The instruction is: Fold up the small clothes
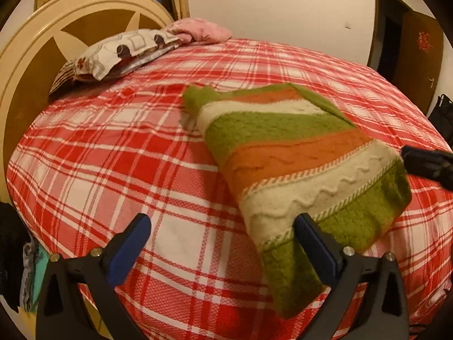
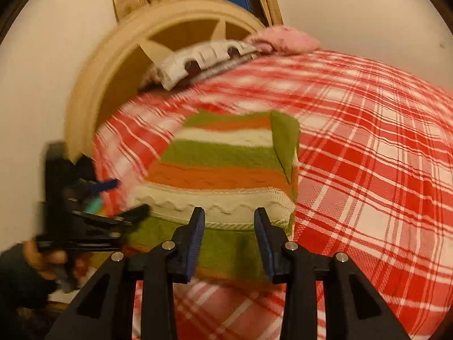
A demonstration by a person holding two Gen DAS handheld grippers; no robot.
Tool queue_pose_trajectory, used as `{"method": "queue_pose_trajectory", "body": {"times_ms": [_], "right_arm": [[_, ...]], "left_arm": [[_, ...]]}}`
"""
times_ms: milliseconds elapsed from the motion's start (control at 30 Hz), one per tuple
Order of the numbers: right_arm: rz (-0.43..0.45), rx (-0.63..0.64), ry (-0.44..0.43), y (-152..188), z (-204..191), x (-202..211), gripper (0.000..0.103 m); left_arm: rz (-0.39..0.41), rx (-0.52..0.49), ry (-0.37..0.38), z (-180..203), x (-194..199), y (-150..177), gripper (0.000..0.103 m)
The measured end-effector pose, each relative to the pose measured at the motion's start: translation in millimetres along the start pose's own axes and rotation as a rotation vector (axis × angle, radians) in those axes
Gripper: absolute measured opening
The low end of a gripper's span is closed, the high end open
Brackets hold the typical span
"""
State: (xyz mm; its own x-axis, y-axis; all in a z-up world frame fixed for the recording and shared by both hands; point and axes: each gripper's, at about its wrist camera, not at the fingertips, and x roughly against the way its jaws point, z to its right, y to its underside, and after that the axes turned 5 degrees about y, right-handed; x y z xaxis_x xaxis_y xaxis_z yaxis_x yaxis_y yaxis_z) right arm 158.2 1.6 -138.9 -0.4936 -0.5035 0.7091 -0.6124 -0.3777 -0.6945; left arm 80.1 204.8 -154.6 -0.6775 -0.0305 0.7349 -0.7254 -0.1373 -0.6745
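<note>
A small knitted sweater (image 1: 297,153) with green, orange and cream stripes lies folded into a long shape on the red plaid bed (image 1: 113,147). My left gripper (image 1: 223,226) is open above the bed, its right finger at the sweater's near left edge. My right gripper (image 2: 229,221) is open and empty just above the sweater's near green hem (image 2: 226,243). The right gripper's tip shows at the right edge of the left wrist view (image 1: 424,161). The left gripper shows blurred at the left of the right wrist view (image 2: 119,198).
A patterned pillow (image 1: 119,53) and a pink cloth (image 1: 203,31) lie by the round wooden headboard (image 1: 34,51). A dark door (image 1: 410,42) stands at the far right. Some clothes (image 1: 28,269) hang off the bed's near left edge.
</note>
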Motion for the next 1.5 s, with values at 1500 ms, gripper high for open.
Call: {"method": "queue_pose_trajectory", "body": {"times_ms": [1500], "right_arm": [[0.316,0.079,0.289,5,-53,143,0.055]], "left_arm": [[0.325,-0.007,0.053,32,140,-25,0.103]]}}
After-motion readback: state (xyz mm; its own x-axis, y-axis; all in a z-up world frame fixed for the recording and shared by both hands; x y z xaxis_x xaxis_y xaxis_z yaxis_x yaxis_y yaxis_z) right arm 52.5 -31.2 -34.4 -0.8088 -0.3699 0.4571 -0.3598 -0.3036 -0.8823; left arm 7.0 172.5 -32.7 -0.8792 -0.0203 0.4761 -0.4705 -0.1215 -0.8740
